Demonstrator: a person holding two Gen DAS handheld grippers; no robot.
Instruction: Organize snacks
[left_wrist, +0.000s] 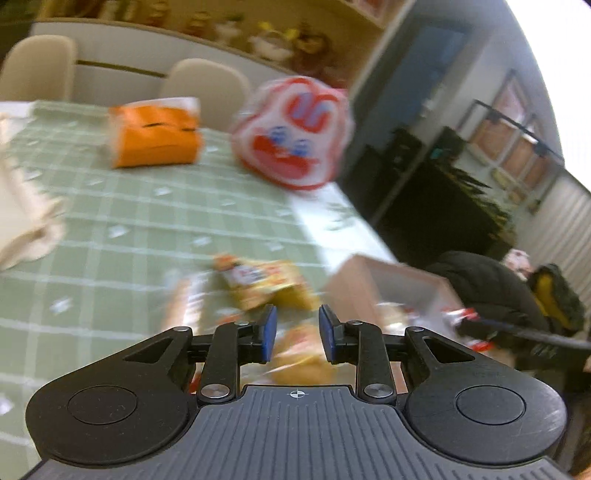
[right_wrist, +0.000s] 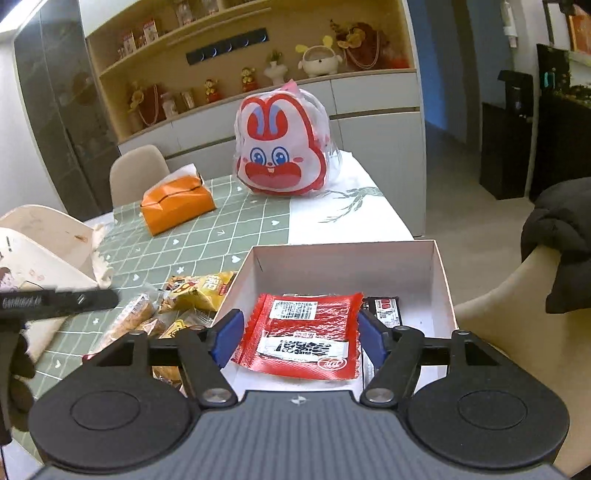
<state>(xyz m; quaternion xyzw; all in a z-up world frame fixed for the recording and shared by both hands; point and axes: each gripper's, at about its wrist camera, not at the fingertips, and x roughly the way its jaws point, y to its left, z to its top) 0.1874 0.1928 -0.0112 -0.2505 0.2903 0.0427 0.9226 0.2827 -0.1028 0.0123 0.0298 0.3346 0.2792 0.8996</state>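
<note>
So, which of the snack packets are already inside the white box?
The red packet and the black packet beside it lie in the white box; the yellow packets lie outside it on the green tablecloth.

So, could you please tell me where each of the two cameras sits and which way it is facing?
Left wrist: on the left gripper, tilted down over blurred snack packets on the green tablecloth; its open blue pads show.
Right wrist: on the right gripper, above the white box and red packet; jaws open, the left gripper at left.
Shared: rabbit bag, orange tissue pack, box.
</note>
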